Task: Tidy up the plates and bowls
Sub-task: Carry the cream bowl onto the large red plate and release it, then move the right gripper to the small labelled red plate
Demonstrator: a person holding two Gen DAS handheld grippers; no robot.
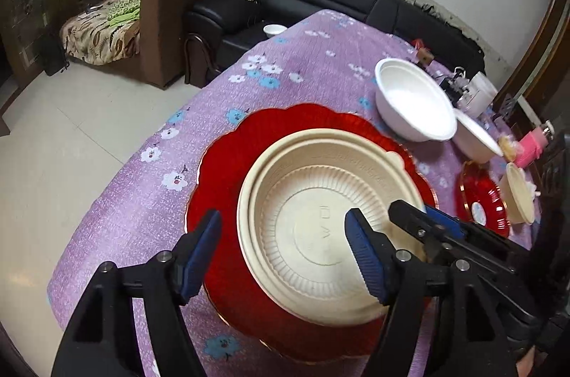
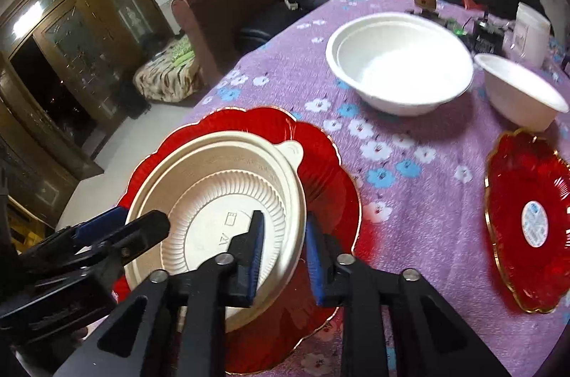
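Right gripper: jaws part open and set astride the right-hand rim of the beige bowl, one pad inside the wall, the other outside over the red plate. A gap shows on both sides of the rim, so I judge it not yet clamped.

Left gripper: jaws wide open, holding nothing. Its right pad sits over the bowl floor, its left pad over the large red plate, so the near-left rim lies between them. Touching or hovering: cannot tell.

Key relation: the bowl lies directly ahead of and below both grippers. It is round, so it has no long axis; its one tab handle points to the far right. The right gripper is already on the rim and is the nearer to a grasp.

Containers:
- Beige bowl sits upright in the large red plate and looks empty.
- Large white bowl, far right of the table, empty.
- Smaller white bowl, just right of it, tilted; contents not visible.
- Second red plate, near right, bare except for a round label.
- Another beige bowl stands beside that plate.

Purple floral cloth covers the table.
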